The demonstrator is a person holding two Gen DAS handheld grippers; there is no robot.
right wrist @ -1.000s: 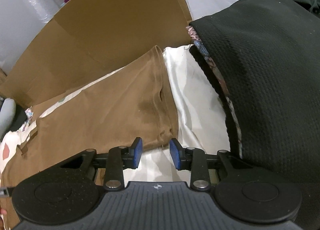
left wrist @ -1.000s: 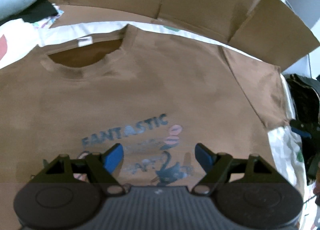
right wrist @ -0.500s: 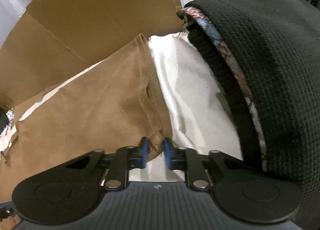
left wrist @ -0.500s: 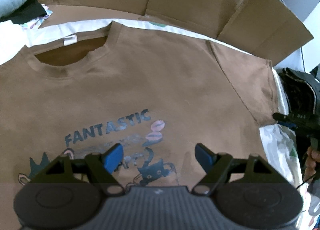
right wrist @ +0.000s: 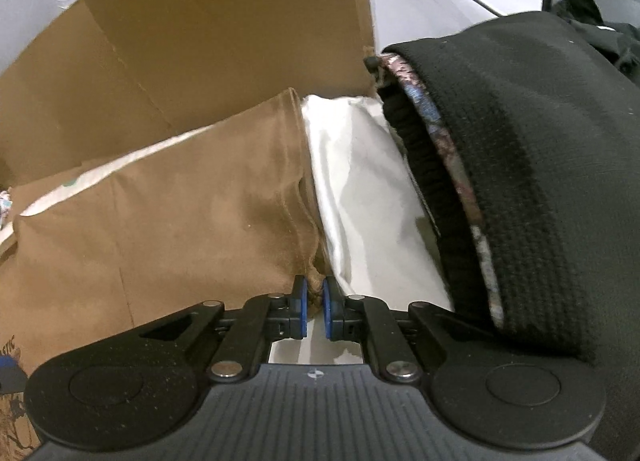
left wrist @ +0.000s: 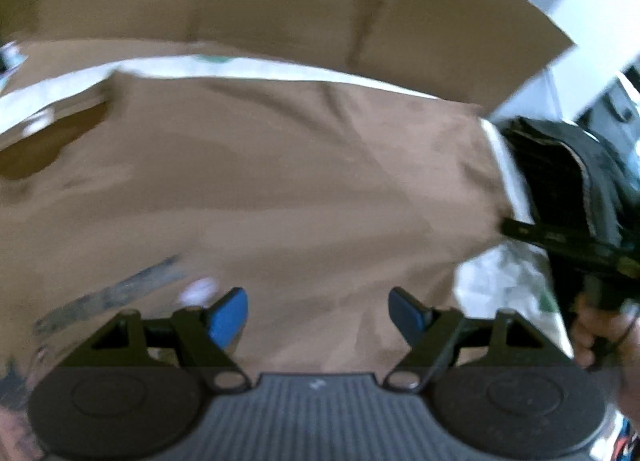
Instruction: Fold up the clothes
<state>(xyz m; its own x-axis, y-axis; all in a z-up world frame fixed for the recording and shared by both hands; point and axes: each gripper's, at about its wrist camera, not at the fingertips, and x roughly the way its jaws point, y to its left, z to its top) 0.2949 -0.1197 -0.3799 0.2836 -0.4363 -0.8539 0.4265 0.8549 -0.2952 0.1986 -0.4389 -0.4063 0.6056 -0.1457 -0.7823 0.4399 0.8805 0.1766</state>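
A brown T-shirt [left wrist: 280,189] lies flat on a white sheet, its printed front at the lower left of the blurred left wrist view. My left gripper [left wrist: 318,305] hovers over the shirt's chest with its jaws wide and closing; only flat cloth lies below them, none pinched. In the right wrist view the shirt's sleeve [right wrist: 224,197] runs down to my right gripper [right wrist: 315,293], whose closing jaws pinch the sleeve's hem corner between the blue pads. A hand [left wrist: 600,325] holding that gripper shows at the left view's right edge.
Flattened cardboard [left wrist: 240,1] stands behind the shirt, also [right wrist: 200,41] in the right view. A black knit garment [right wrist: 520,181] lies right of the sleeve, across a strip of white sheet [right wrist: 360,189]. Dark clothes [left wrist: 568,165] are piled at the right.
The right jaws have closed from apart onto the sleeve's hem corner. The left gripper has slid right across the shirt, so the print has moved to the lower left.
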